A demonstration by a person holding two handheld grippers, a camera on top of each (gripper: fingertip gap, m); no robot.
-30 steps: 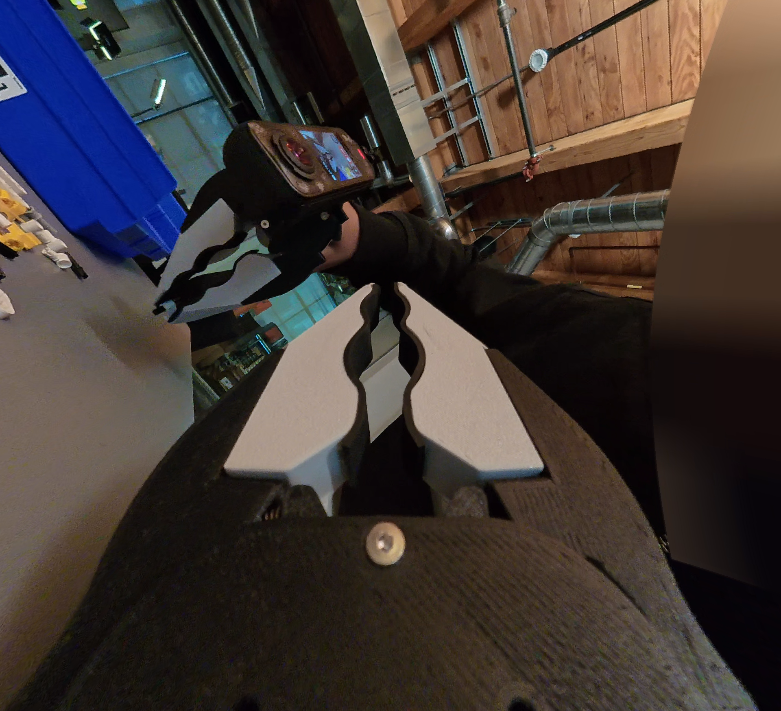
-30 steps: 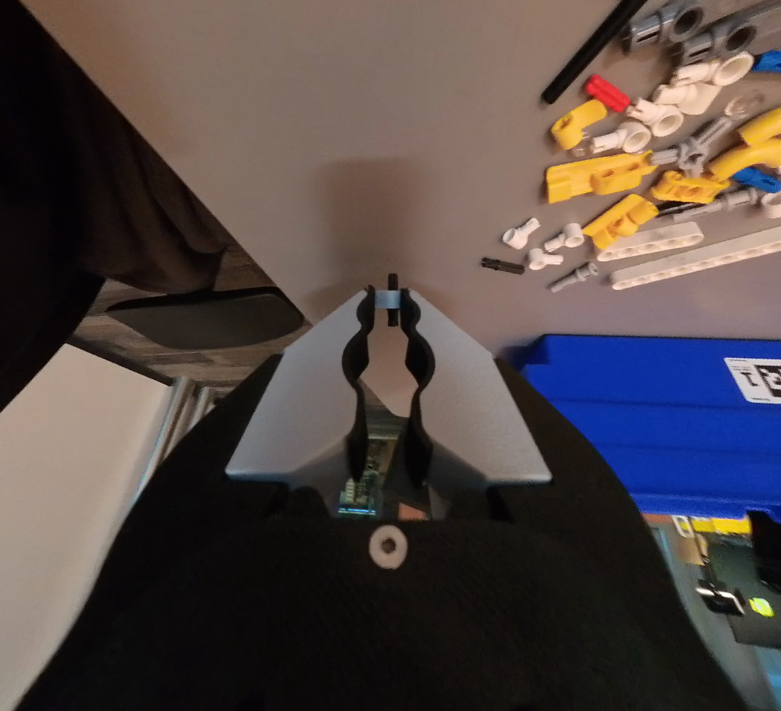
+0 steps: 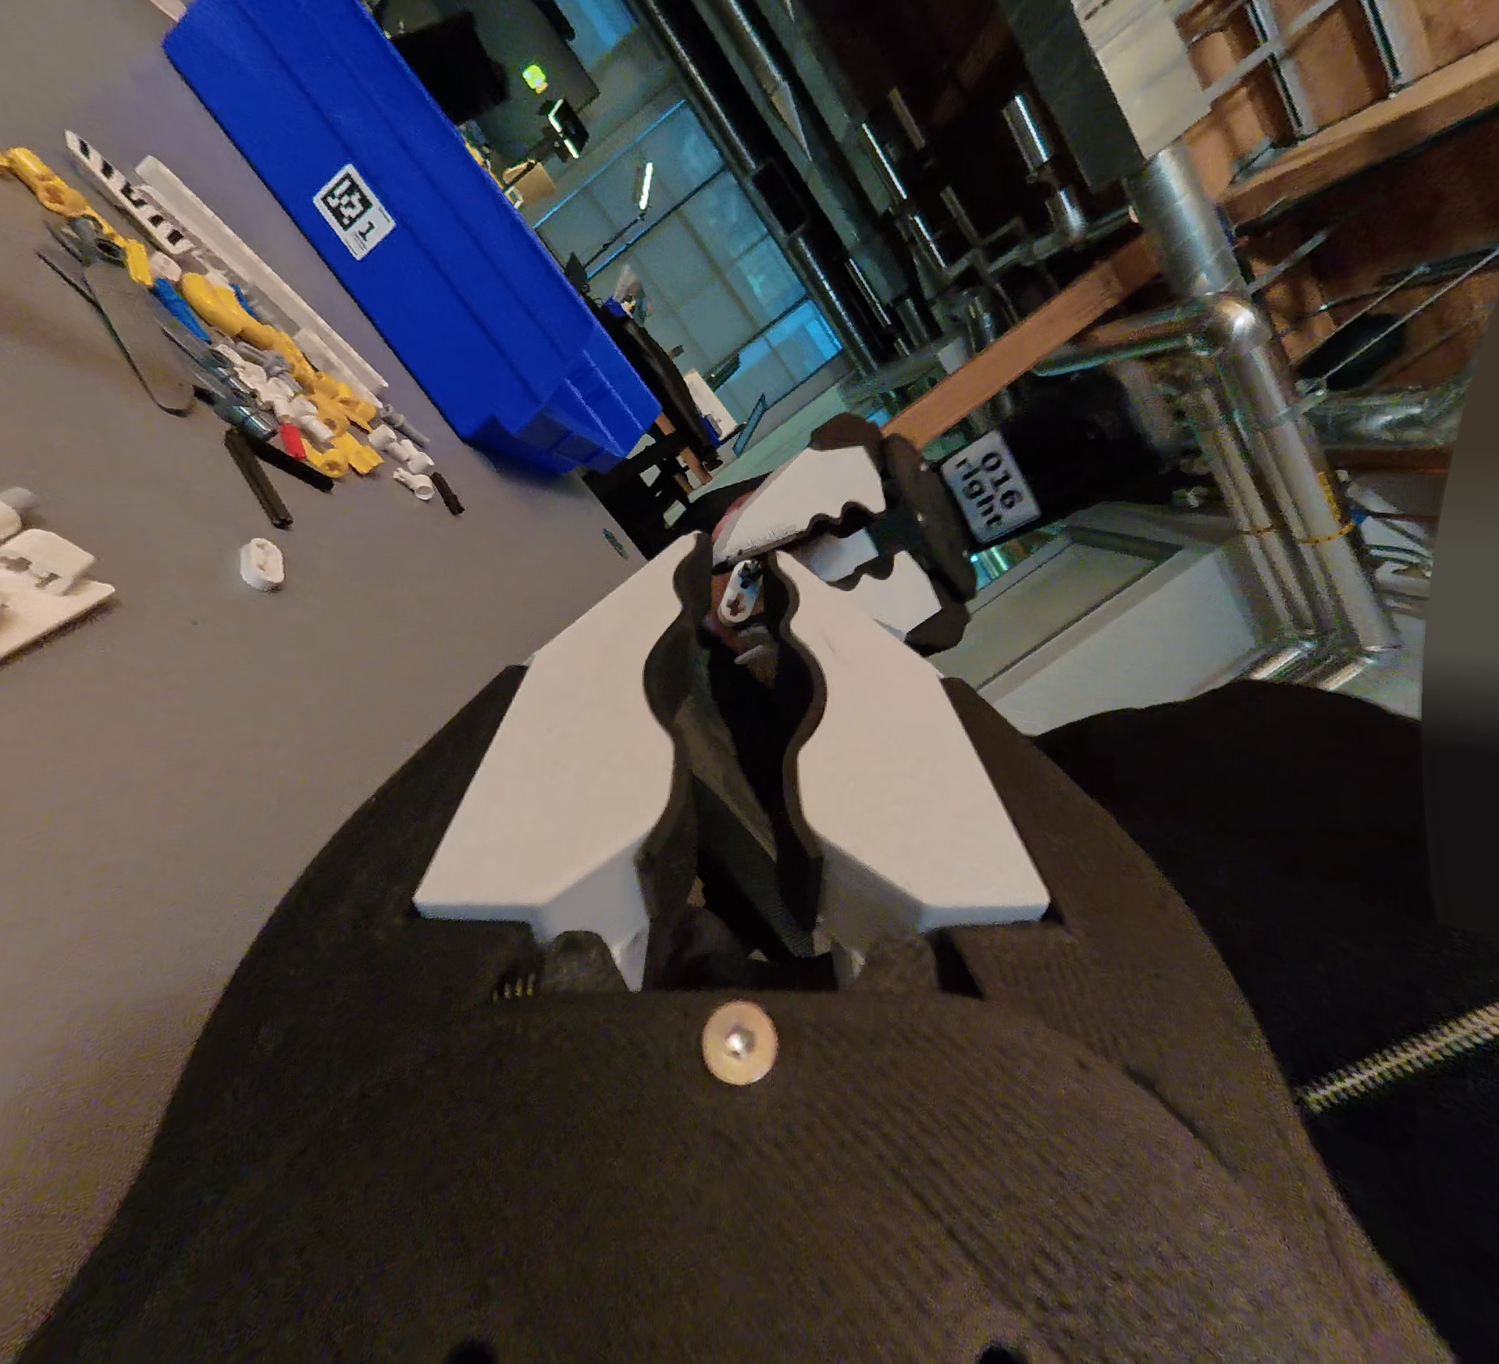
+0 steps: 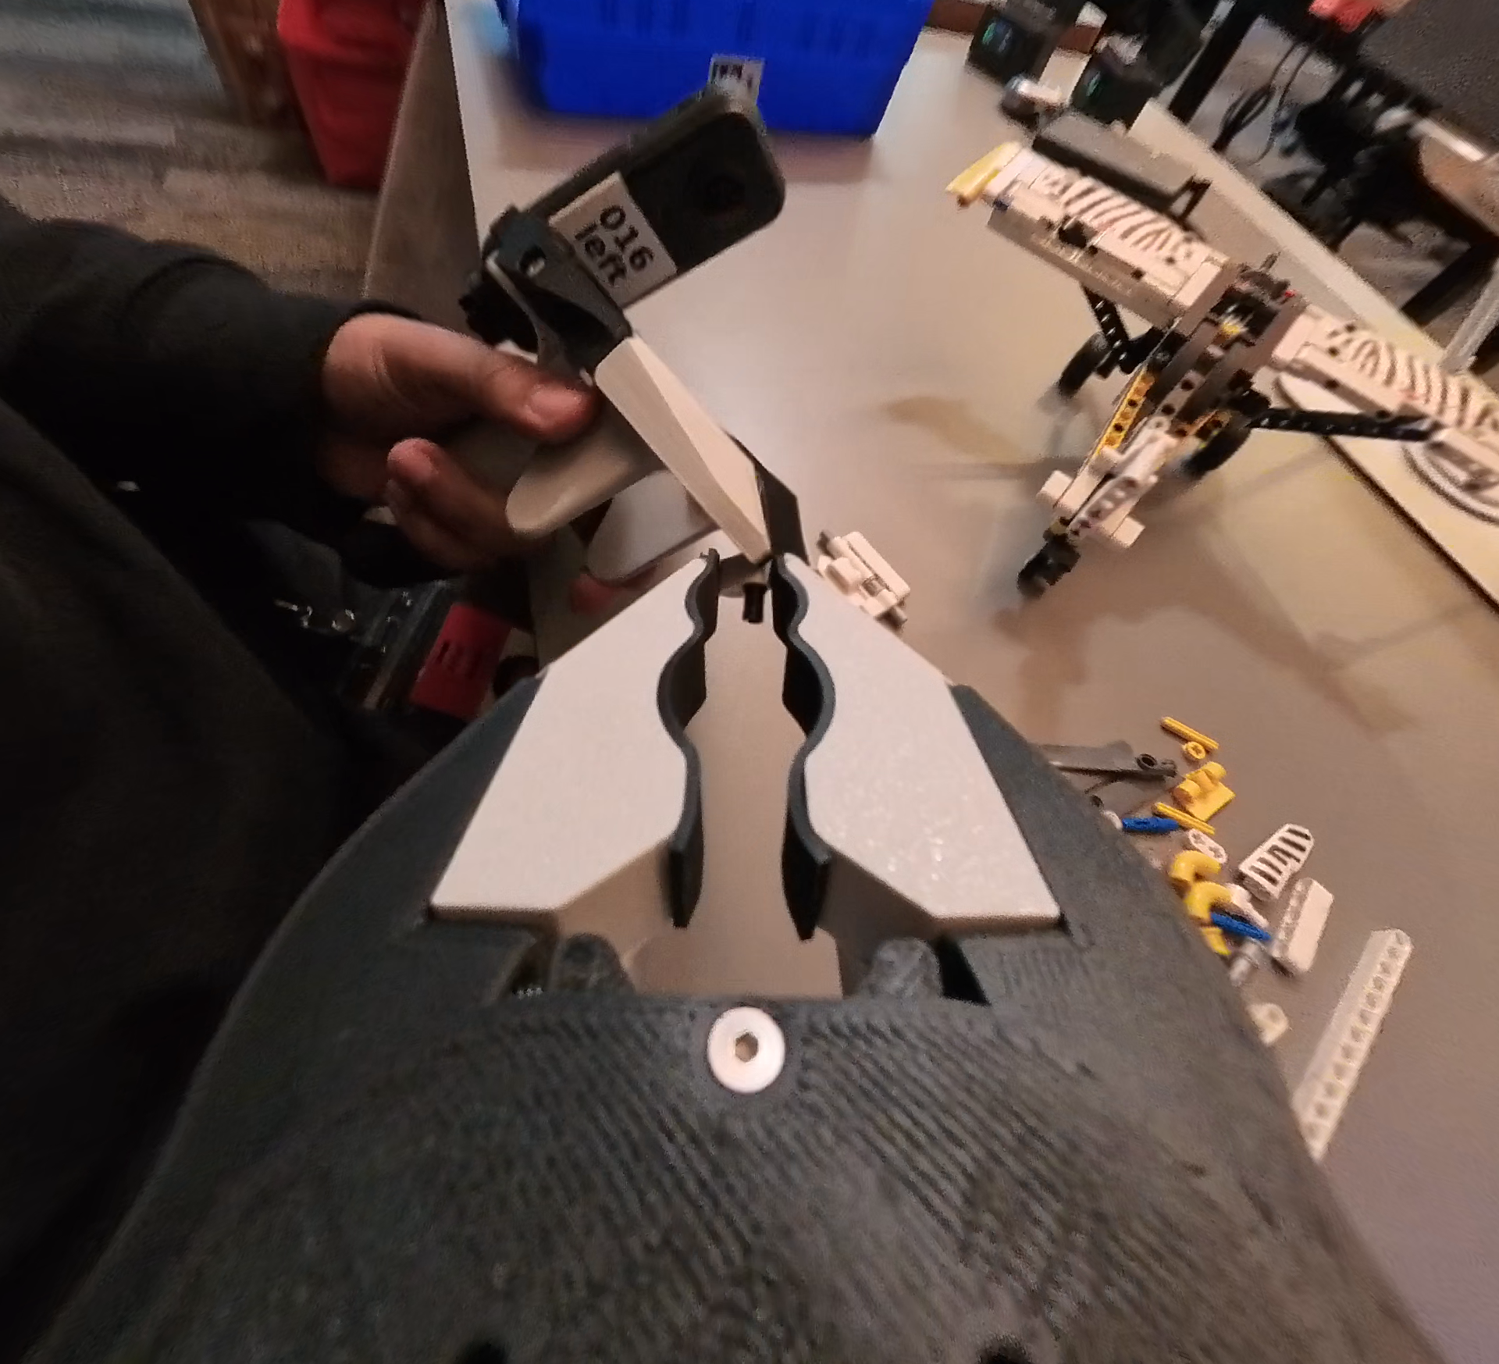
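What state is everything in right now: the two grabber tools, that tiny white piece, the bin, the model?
right gripper: closed on the small white piece, above the table.
left gripper: tips at the same piece; grip unclear.
small white piece: in the air, black pin stuck in it.
blue bin: upright on the table.
striped model: standing on the table.
loose parts: scattered on the table.
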